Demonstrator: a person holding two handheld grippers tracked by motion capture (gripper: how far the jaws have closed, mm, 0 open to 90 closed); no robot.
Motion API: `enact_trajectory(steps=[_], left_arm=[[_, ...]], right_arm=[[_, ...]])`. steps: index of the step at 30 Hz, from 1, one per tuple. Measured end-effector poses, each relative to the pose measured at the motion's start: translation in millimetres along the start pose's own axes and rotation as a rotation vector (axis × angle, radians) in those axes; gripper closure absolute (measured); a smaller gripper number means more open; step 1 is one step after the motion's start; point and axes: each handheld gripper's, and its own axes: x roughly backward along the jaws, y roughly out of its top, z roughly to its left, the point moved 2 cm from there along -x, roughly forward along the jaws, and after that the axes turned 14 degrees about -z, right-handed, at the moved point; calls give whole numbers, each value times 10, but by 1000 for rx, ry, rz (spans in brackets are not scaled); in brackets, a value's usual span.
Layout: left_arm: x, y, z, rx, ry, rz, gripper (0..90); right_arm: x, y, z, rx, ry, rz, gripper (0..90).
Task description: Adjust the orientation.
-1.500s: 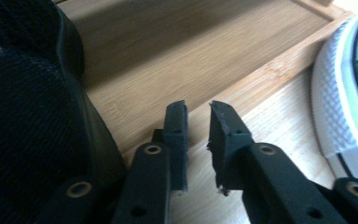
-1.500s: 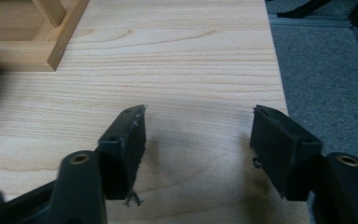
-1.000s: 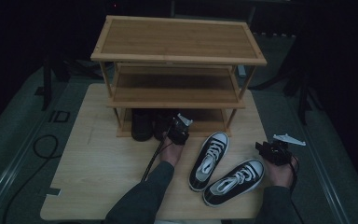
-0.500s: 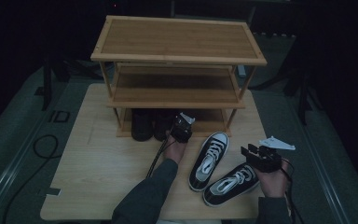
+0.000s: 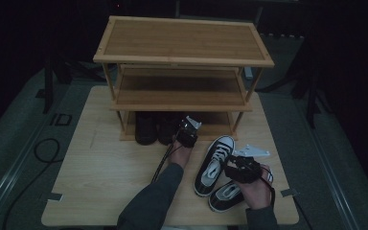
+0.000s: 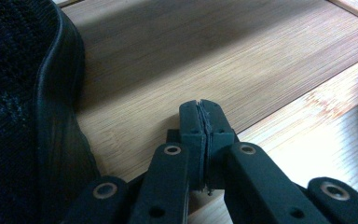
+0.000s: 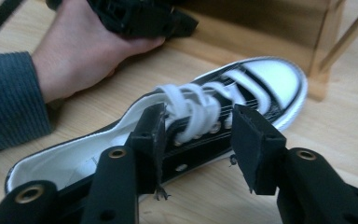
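**Right claw open over a sneaker, left claw shut at the rack**

The right claw (image 5: 237, 165) hangs over the two black-and-white sneakers on the table (image 5: 100, 191). Its jaws stand apart and have just been opening; nothing is pinched. In the right gripper view the near sneaker (image 7: 223, 112) lies just beyond the claw (image 7: 198, 140), its white laces seen through the gap between the jaws and its white toe cap pointing away toward the rack's foot. The pads do not press on it. From above, this sneaker (image 5: 214, 163) lies ahead and to the left of the claw, and the second sneaker (image 5: 225, 191) sits just under and behind it, partly covered by the hand.

The left claw (image 5: 188, 132) rests at the front edge of the rack (image 5: 182, 45), at the bottom shelf. Its jaws are pressed together with nothing between them, as the left gripper view shows (image 6: 200, 126). Just to the left of this claw stands a black shoe (image 6: 23, 116) on the bottom shelf (image 6: 214, 60); claw and shoe are near but apart. From above, two black shoes (image 5: 155, 127) stand side by side there, left of the claw.
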Motion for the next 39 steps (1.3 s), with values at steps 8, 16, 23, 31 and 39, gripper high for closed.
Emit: enact_trajectory(steps=[8,16,23,31,39], left_arm=[[3,-9,1,-1,0,-9,887],[3,-14,-6,-2,2,-16,887],[3,-18,-5,-6,2,-17,887],[3,-23,-8,-10,2,-23,887],[3,-23,-2,-2,-1,-22,887]], right_arm=[[-88,-78,58,-37,-12,93,521],[-101,-77,106,-79,-39,165,617],[-241,-105,149,-74,-48,224,651],[-247,-108,119,-119,-25,231,769],[-244,-91,128,-164,-10,184,854]])
